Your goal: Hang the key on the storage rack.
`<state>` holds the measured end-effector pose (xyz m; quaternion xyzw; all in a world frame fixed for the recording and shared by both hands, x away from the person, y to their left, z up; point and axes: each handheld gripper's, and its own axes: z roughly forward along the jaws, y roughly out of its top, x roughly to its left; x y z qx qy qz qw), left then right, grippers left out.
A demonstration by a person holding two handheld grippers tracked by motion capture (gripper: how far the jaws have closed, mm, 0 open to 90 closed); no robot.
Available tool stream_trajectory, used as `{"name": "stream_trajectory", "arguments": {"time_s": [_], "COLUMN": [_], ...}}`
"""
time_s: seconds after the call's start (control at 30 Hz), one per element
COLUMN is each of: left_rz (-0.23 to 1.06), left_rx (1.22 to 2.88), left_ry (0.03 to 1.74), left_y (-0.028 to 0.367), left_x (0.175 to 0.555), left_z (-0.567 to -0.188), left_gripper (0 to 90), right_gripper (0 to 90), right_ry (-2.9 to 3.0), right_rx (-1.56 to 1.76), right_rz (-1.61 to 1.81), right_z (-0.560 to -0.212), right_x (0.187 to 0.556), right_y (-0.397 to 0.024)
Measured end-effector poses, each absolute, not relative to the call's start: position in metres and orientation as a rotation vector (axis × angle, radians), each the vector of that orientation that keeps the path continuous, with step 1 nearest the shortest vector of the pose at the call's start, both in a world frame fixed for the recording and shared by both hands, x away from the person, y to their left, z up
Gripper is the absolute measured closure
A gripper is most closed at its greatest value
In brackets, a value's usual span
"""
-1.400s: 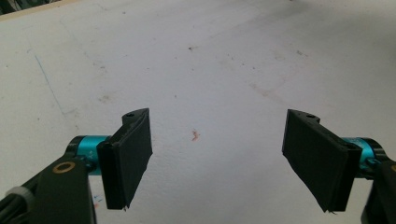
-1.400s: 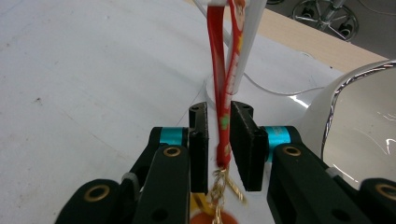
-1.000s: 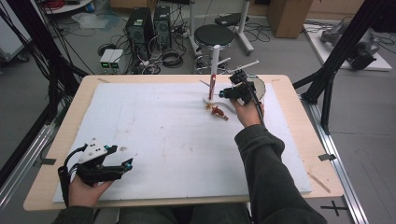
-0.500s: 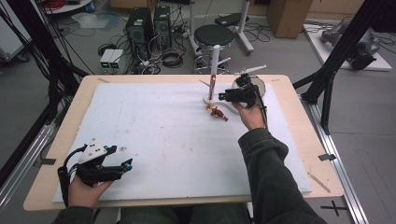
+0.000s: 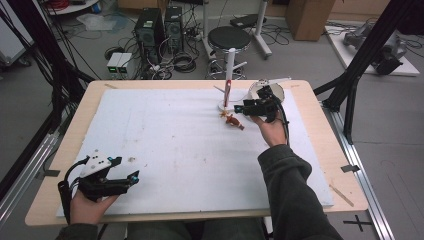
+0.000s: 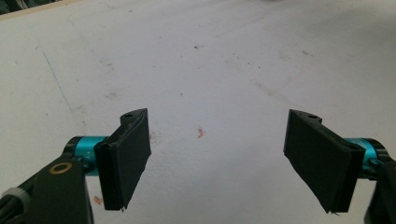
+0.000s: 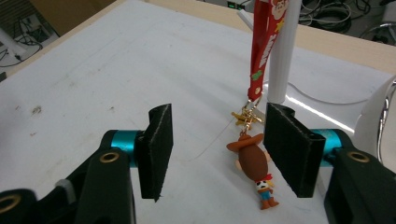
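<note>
Right hand-held gripper, upper right of centre in the high view, is released: jaws spread wide, nothing between them. In the right gripper view the cowboy figurine lies on the white surface at lower right of centre, close in front of the right-hand jaw and partly hidden by it. Its gold clasp joins a red lanyard that runs up beside a white post on a round base, top right of frame.

Left hand-held gripper, lower left of the high view, is also released, resting over bare surface, well apart from the rest.

Risks, as judged from here:
- Figurine sits off-centre in the gap; closing as posed would likely clip it with one jaw and skid it aside.
- Lanyard appears to hang from the post, so a pull on the figurine could tip or drag the post.
- White bowl-like rim just beside the right hand could be knocked.
</note>
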<state>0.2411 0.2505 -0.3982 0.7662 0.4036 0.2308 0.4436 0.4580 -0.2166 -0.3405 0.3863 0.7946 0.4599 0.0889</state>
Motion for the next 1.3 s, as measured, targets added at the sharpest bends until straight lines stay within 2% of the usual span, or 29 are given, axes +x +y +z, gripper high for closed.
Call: {"name": "stream_trajectory", "arguments": {"time_s": [0.43, 1.3], "left_rz": [0.568, 0.563], "left_rx": [1.903, 1.908], "left_ry": [0.999, 0.996], "left_y": [0.249, 0.247], "left_x": [0.240, 0.239], "left_z": [-0.398, -0.399], "left_gripper": [23.2, 23.2], "right_gripper": [32.2, 20.9], "right_ry": [2.371, 2.349], "right_rx": [1.100, 1.054], "right_rz": [1.412, 1.449], "right_z": [-0.345, -0.351], "right_x": [0.443, 0.417], "right_y": [-0.216, -0.225]}}
